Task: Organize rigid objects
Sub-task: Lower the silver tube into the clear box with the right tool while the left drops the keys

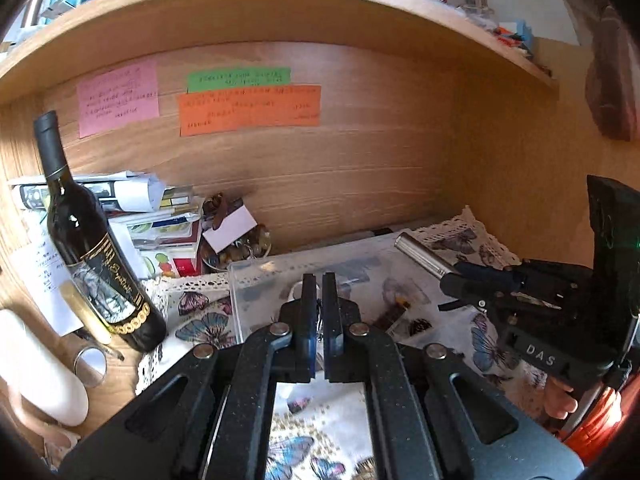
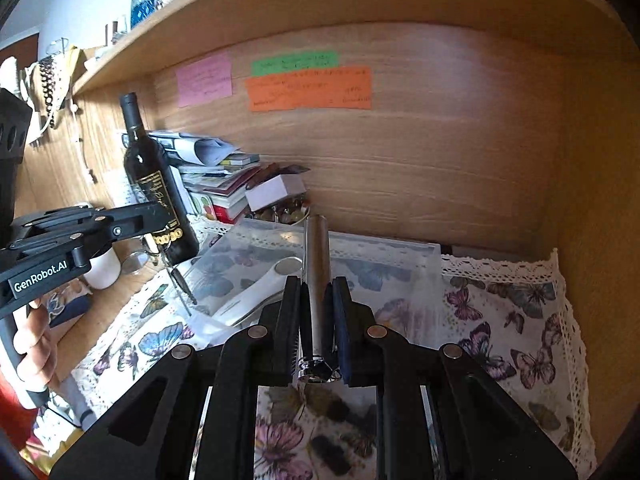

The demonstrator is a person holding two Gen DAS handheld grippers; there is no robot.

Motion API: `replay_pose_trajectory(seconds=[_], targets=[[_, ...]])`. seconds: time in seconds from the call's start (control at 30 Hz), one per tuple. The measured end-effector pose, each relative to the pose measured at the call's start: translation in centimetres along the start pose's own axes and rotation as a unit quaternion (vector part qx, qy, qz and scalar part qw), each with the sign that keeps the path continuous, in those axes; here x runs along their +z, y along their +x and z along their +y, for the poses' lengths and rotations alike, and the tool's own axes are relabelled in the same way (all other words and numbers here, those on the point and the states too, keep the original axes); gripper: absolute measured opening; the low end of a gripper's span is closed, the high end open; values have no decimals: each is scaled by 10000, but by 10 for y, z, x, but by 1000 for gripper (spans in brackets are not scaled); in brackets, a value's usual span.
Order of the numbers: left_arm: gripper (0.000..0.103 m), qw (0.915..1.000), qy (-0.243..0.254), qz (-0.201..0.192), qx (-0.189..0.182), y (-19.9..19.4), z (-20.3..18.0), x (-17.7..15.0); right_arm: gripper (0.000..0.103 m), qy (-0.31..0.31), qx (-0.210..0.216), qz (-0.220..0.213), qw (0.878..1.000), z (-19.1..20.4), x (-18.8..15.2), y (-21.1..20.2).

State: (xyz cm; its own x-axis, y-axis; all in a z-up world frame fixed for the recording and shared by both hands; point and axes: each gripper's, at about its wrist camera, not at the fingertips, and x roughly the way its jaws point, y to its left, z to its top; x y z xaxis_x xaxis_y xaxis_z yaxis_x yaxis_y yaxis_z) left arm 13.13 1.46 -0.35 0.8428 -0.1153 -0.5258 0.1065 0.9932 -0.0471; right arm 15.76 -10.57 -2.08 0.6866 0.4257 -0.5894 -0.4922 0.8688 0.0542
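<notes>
Between the pads of the right gripper [image 2: 317,320] a silver metal cylinder [image 2: 316,280] sits clamped, pointing forward over the clear plastic box [image 2: 384,252], while the left gripper [image 1: 319,312] has its jaws nearly together on a thin metal tool [image 2: 182,286] hanging just above that box.

Warm daylight enters from the upper left, strongest in the right wrist view. The curved wooden shelf board [image 1: 280,4] bows heavily with fisheye distortion, and both frames darken to black at the corners. Glare whitens the clear plastic storage box [image 2: 400,264]. The pink, green and orange paper notes [image 2: 308,88] are blurred, their writing illegible.
</notes>
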Motion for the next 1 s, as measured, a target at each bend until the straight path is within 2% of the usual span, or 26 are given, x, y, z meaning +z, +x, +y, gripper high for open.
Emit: replay_pose_trajectory(seconds=[0.33, 0.6, 0.77, 0.9, 1.0], targets=[[1, 9986, -28, 521, 12, 61, 12, -12, 14, 28, -66, 633, 9980, -7, -4, 64], [1, 9954, 18, 956, -53, 93, 14, -28, 14, 10, -255, 961, 9950, -6, -10, 100], [2, 9955, 108, 942, -51, 91, 10, -29, 15, -123, -191, 931, 9954, -2, -9, 95], [8, 9961, 12, 882, -101, 82, 13, -26, 29, -175, -252, 721, 9969, -1, -5, 81], [11, 9964, -64, 841, -117, 72, 15, -25, 33, -157, -233, 569, 9980, -4, -3, 65]])
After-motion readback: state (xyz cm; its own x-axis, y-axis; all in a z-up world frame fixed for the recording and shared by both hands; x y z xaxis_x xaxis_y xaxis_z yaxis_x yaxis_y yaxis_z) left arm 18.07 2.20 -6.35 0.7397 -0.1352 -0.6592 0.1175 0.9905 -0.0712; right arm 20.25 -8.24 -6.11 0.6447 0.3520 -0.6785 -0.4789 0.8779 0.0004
